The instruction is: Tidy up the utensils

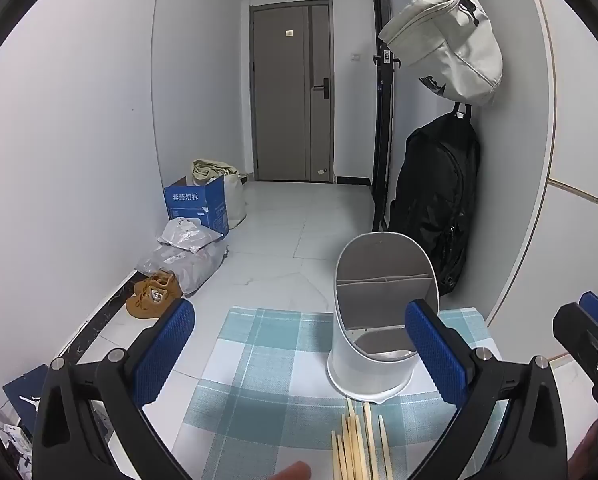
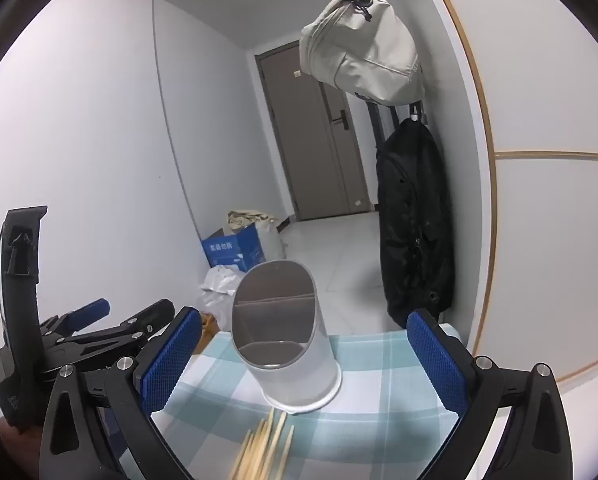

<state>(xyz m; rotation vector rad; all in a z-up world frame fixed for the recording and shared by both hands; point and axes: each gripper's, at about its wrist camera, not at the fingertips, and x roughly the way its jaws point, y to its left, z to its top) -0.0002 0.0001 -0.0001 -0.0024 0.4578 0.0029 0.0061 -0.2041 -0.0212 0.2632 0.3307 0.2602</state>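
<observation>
A white utensil holder (image 1: 373,320) with a slanted mouth and inner dividers stands on a blue-and-white checked cloth (image 1: 267,368). Several wooden chopsticks (image 1: 357,440) lie on the cloth just in front of it. My left gripper (image 1: 299,352) is open above the cloth, its blue pads wide apart, the holder just inside its right finger. In the right wrist view the holder (image 2: 287,332) and the chopsticks (image 2: 265,448) sit between the spread fingers of my open right gripper (image 2: 303,356), which holds nothing. The left gripper (image 2: 99,328) shows at that view's left.
The table's far edge drops to a tiled floor (image 1: 307,232). A black backpack (image 1: 439,200) and a beige bag (image 1: 447,40) hang on the right wall. A blue box (image 1: 197,204), plastic bags and brown shoes (image 1: 153,294) lie along the left wall. A finger (image 1: 293,472) shows at the bottom.
</observation>
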